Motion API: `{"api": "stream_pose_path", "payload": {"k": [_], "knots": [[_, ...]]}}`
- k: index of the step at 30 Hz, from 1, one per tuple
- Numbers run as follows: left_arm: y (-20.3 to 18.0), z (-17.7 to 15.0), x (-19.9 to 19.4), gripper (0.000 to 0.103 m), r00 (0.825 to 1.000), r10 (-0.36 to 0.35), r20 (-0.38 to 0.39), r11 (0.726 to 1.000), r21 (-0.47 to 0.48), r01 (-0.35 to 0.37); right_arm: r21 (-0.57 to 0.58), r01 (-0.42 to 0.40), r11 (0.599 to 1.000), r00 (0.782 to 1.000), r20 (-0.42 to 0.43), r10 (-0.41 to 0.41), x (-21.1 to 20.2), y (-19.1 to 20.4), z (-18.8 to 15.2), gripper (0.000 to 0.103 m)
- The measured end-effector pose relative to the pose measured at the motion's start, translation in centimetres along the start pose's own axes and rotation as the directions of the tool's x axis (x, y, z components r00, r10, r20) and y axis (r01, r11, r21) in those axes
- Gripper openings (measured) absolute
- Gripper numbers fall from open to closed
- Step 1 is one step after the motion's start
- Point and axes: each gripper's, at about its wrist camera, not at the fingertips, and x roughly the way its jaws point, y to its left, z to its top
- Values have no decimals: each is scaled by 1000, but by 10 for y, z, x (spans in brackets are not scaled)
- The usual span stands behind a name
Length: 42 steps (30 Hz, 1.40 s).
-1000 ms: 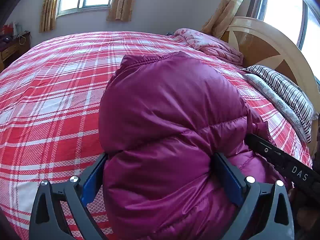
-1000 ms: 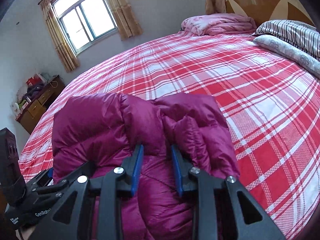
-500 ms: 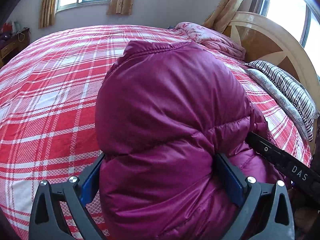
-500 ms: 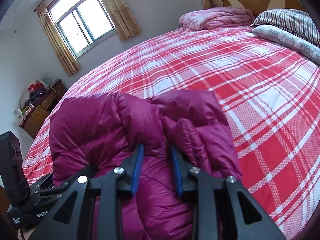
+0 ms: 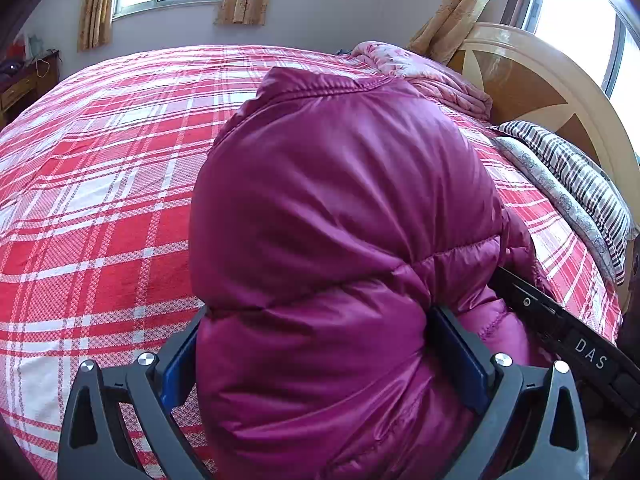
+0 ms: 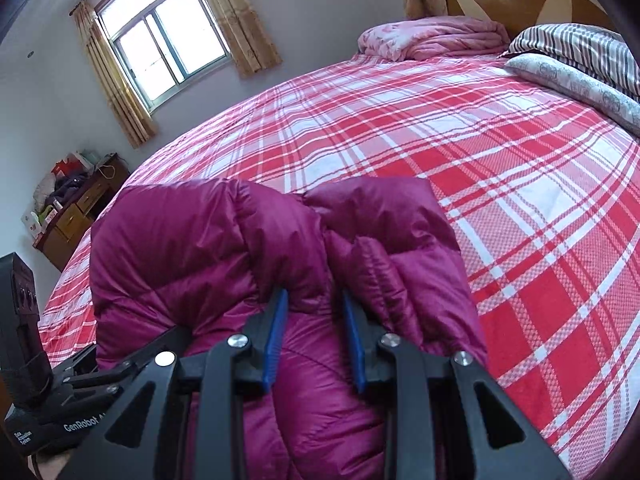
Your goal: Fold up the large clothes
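Left wrist view: our left gripper [image 5: 320, 356] has its jaws spread wide around a thick bundle of the purple down jacket [image 5: 344, 208], both blue pads pressed into the fabric, so we count it as clamped on the jacket.
Right wrist view: our right gripper [image 6: 314, 340] has its jaws close together, pinching a narrower fold of the same jacket [image 6: 256, 248].
Jacket position: bunched up and raised at the near edge of the bed [image 5: 100, 168], over the red plaid cover; how much of it touches the cover we cannot tell.
Change: compared with a second ago, the jacket fills more of the left view and its collar edge stands higher, while the bed surface sits lower in the right view; both grips look unchanged.
Meaning for the task: we judge that we are lifting the held end to carry it over, so the fold is under way and not yet laid flat.
Writing, left view: "DAS" on the black bar [image 5: 576, 344] of the other gripper.
Writing, right view: "GenRobot" on the black body [image 6: 60, 420] at lower left; smaller print beneath is too small to read.
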Motion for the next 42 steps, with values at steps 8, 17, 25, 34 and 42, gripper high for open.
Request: {"api": "stream_pose_path", "payload": {"k": [8, 17, 25, 34, 42], "knots": [[1, 0, 0, 102, 1000, 3, -2, 1000, 1, -3, -4, 11, 1000, 1000, -1, -11, 1, 0, 0, 30], [-1, 0, 4, 102, 1000, 13, -3, 1000, 7, -13, -3, 13, 1000, 1000, -12, -13, 5, 0, 2, 30], [-4, 0, 5, 102, 1000, 24, 0, 1000, 11, -24, -5, 18, 1000, 1000, -13, -18, 6, 0, 2, 30], [6, 1, 0, 102, 999, -40, -12, 999, -21, 40, -18, 11, 1000, 1000, -26, -11, 6, 1, 6, 32], [44, -26, -72, 102, 986, -149, 74, 986, -60, 154, -47, 19, 999, 986, 169, -11, -82, -16, 15, 102]]}}
